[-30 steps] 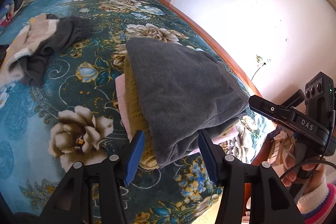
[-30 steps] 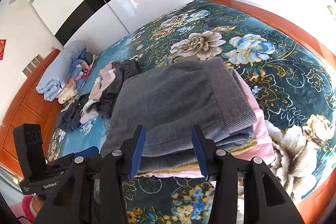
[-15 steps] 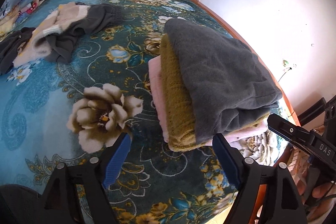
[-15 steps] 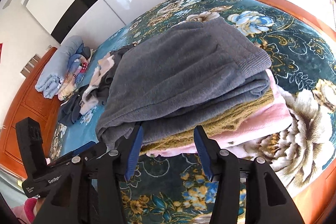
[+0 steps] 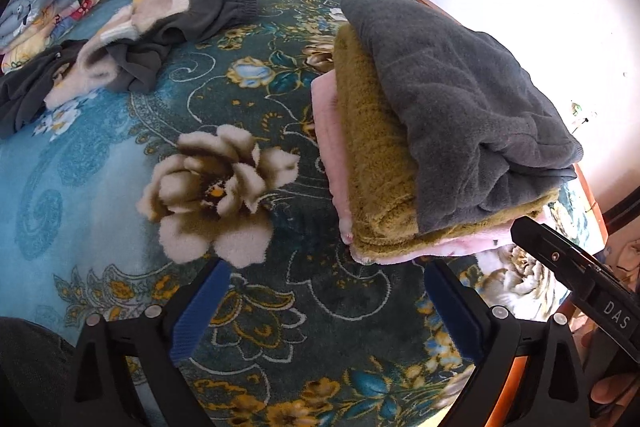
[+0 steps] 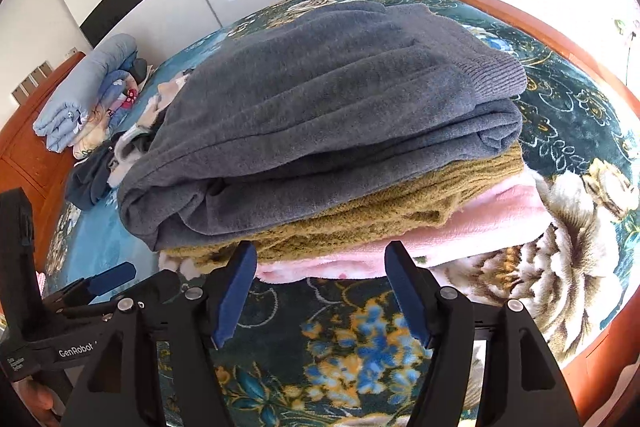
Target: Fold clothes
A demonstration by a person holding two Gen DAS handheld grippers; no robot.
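1. Left wrist view: my left gripper (image 5: 324,311) is spread wide and empty, wider than a second ago, backed off from the folded stack (image 5: 432,131). The stack's far edge is hidden; its long axis runs away from me on the floral blanket (image 5: 120,187). Unfolded clothes (image 5: 132,43) lie well apart.
2. Right wrist view: my right gripper (image 6: 320,291) is spread, empty, just before the stack (image 6: 328,131), which lies crosswise; the grey sweater (image 6: 320,95) now blocks most of the unfolded pile.

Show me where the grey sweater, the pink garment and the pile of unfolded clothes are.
grey sweater (image 6: 340,99): right wrist view, its top face.
pink garment (image 6: 460,231): right wrist view, its front edge.
pile of unfolded clothes (image 5: 132,43): left wrist view, its middle.
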